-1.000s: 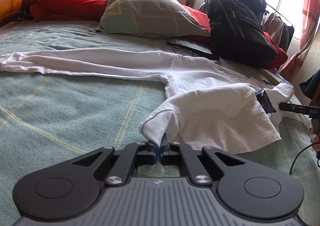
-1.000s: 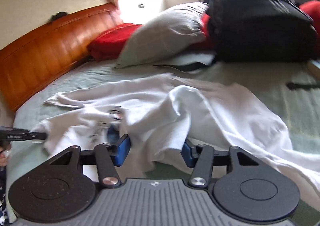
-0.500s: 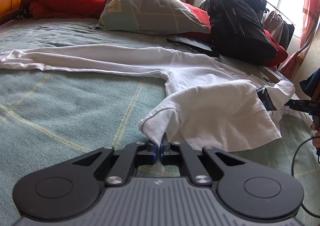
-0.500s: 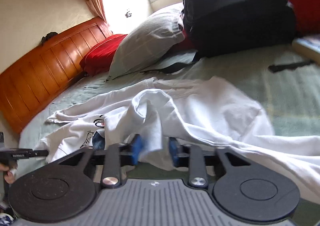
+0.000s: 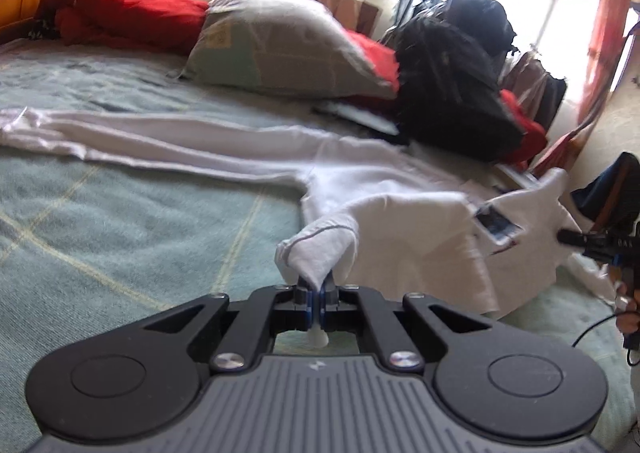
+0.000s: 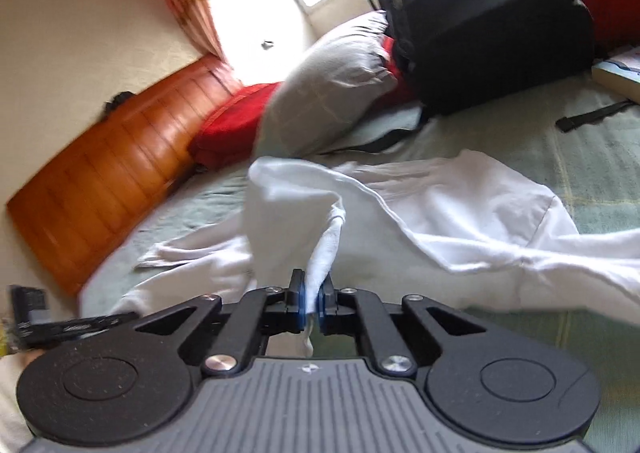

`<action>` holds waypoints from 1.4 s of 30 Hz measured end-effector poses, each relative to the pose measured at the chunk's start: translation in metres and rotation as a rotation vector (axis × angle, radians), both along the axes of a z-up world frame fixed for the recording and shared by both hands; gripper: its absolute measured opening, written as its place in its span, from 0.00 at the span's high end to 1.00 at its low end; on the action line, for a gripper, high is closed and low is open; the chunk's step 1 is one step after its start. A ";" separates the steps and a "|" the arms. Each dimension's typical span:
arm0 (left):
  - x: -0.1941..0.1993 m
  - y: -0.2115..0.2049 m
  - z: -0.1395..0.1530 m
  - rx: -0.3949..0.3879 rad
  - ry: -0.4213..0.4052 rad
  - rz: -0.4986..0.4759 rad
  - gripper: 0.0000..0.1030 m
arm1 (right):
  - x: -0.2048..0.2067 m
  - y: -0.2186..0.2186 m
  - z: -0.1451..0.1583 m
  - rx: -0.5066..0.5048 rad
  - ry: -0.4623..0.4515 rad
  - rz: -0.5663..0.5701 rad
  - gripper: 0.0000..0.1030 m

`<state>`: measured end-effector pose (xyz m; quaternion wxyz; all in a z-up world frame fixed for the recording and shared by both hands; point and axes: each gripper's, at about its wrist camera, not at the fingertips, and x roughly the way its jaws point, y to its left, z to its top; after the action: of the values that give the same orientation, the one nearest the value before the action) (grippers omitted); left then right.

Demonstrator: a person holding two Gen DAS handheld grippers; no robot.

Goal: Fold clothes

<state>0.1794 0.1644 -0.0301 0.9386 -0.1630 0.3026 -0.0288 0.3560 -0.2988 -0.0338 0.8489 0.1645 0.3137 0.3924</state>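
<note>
A white long-sleeved shirt (image 5: 360, 181) lies spread on the green bed cover (image 5: 120, 221), one sleeve stretched far to the left. My left gripper (image 5: 318, 293) is shut on a bottom corner of the shirt, lifted a little off the bed. My right gripper (image 6: 313, 293) is shut on the other bottom corner of the shirt (image 6: 440, 213) and holds it raised. The right gripper also shows at the right edge of the left wrist view (image 5: 592, 243), and the left gripper at the left edge of the right wrist view (image 6: 60, 327). The lifted hem hangs between them.
A grey pillow (image 5: 272, 45), a red blanket (image 5: 120, 9) and a black backpack (image 5: 448, 93) sit at the head of the bed. A wooden headboard (image 6: 112, 157) stands behind. A black strap (image 6: 592, 117) lies on the cover at the right.
My right gripper has closed on the shirt's hem and lifted it. My left gripper has kept its hold and risen slightly with the cloth.
</note>
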 end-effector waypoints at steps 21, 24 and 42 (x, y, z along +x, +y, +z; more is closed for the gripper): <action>-0.132 -0.032 0.064 0.065 -0.200 -0.123 0.99 | -0.188 -0.042 0.045 0.088 -0.058 -0.031 0.92; -0.147 -0.033 0.062 0.080 -0.183 -0.140 0.99 | -0.212 -0.048 0.038 0.082 -0.039 -0.054 0.92; -0.154 0.004 0.020 0.144 0.109 -0.100 0.91 | -0.254 -0.093 -0.008 -0.180 0.206 -0.317 0.82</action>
<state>0.0250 0.1685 -0.0098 0.9274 -0.0811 0.3624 -0.0447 0.1022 -0.3919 -0.0416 0.8746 0.1746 0.4030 0.2054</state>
